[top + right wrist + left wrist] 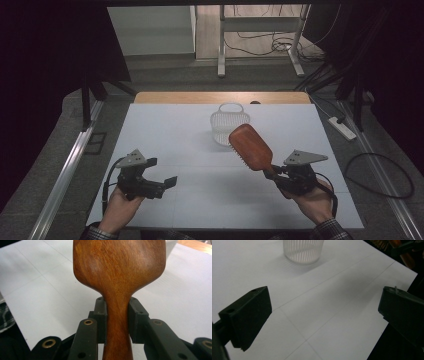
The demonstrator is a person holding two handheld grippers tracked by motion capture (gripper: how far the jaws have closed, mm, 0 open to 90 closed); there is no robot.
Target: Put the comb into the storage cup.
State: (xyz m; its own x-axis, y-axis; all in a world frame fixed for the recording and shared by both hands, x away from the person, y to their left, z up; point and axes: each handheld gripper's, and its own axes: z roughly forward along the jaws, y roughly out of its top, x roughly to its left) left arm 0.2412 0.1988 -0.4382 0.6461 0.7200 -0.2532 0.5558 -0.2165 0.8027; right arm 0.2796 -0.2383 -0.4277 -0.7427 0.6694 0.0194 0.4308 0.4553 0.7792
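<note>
Right gripper held the wooden hairbrush by its handle, lifted above the white table just in front of the basket.

The 2 jaws of the right gripper were closed on the narrow neck of the handle, the wooden back facing its camera (bristles pointed down and away). The left gripper was spread wide with nothing in it, low over the table and well apart from the brush. Risk, as a judgement: the handle was smooth and tapered, so the heavy head could pivot or slide in the grip; a low approach could knock the light basket over or push it away.
</note>
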